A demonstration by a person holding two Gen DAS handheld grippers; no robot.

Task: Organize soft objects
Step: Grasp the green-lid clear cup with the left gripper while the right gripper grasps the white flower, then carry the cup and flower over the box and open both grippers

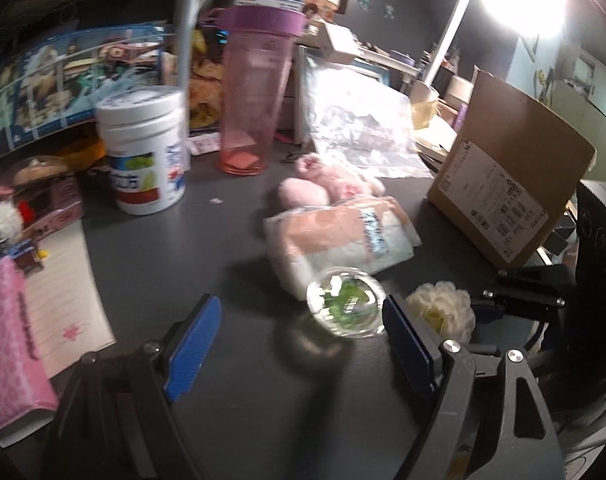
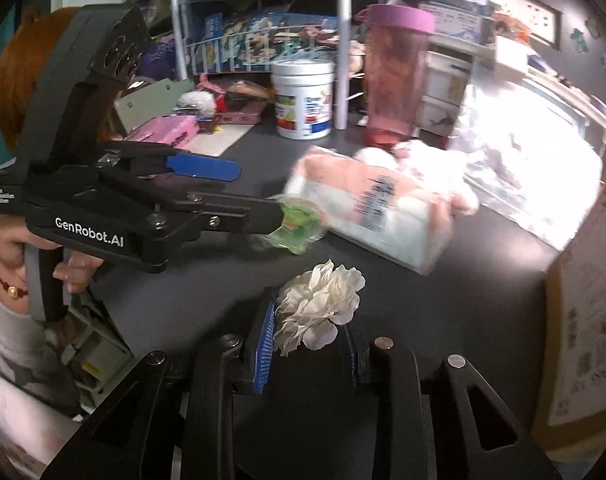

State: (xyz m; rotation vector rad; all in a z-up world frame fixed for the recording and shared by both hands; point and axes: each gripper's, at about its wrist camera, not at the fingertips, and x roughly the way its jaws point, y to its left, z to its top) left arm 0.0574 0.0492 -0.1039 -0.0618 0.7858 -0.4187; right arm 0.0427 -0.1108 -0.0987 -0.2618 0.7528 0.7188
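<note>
Because the creamy-white, many-petalled fabric flower [image 2: 319, 306] was pinched between the blue pads of the right gripper [image 2: 309, 336], it looked crushable and nearly weightless; its petals bulged out above the pads, so I judged the hold to sit low on the bloom, where the layers were densest. It hung just above the dark worktop [image 1: 175, 248], near the front edge.

The left gripper [image 1: 303, 340] was spread wide, its blue pads [image 1: 193, 346] standing either side of a small clear round blister pack with green contents [image 1: 345, 306]. In the right wrist view one finger seemed to touch the pack, but blur left it unclear whether it was gripped at all. The pack would likely be light, slick and springy, best taken across its rim.

Just behind it, toward the middle of the worktop, lay a peach-and-white plush toy sealed in crinkly plastic wrap [image 1: 339, 236], and touching that, a pale pink furry plush [image 1: 327, 184]. Both should be soft and light; the wrapped one would probably slide in the pads, so a squeeze across its narrow end seemed wisest, while the fur should offer grip anywhere.

By count: one flower, one blister pack, two plush toys on open worktop. Along the back edge stood one white plastic tub [image 1: 145, 152] and one tall pink tumbler with a purple lid [image 1: 255, 92]; at the right edge, one brown cardboard box [image 1: 511, 184].
</note>
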